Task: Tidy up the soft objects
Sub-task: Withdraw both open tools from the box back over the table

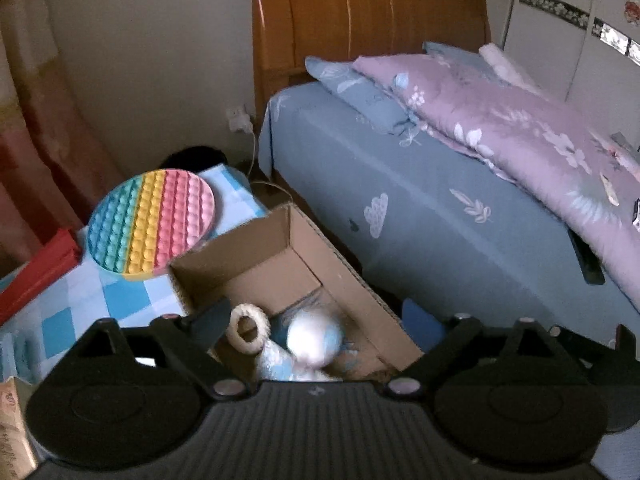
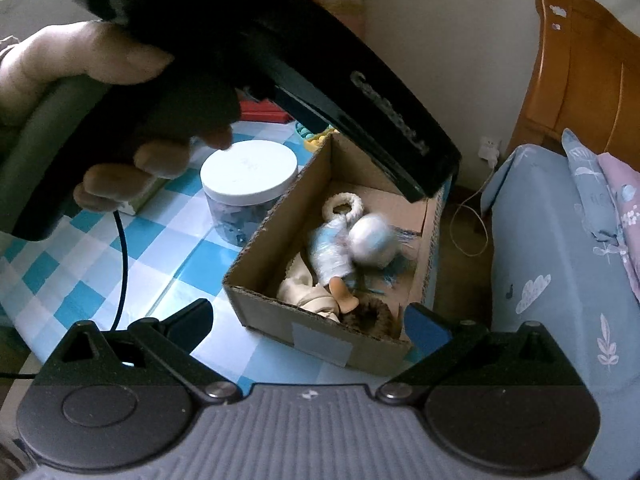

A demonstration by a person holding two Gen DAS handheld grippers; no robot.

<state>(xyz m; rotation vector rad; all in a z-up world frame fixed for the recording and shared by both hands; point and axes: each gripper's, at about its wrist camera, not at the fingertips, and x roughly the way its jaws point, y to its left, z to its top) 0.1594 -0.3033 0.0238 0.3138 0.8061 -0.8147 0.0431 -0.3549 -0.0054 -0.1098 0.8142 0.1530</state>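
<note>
- Lying inside the cardboard box (image 2: 276, 232), a blue and white soft toy (image 2: 352, 244) looks blurred; its cream ring (image 2: 343, 205) points to the far end of the box.
- At the near end of the same box there is a beige plush piece (image 2: 304, 292) and something brown and furry (image 2: 370, 316), touching each other.
- The box stands at the table (image 2: 100, 280) edge that faces the bed (image 2: 560, 260), on a blue and white checked cloth.
- The left gripper (image 1: 320, 326) is above the box; its jaws are spread wide and hold nothing. In the right wrist view its black body (image 2: 320, 80) crosses over the box, with the person's left hand (image 2: 80, 80) around the handle.
- The right gripper (image 2: 316, 320) is before the near short wall of the box, its jaws also wide apart and empty.
- A round rainbow pop mat (image 1: 150, 224) lies on the table just beside the far end of the box.
- A clear jar with a white lid (image 2: 250, 176) stands near the long side of the box, apart from it.
</note>
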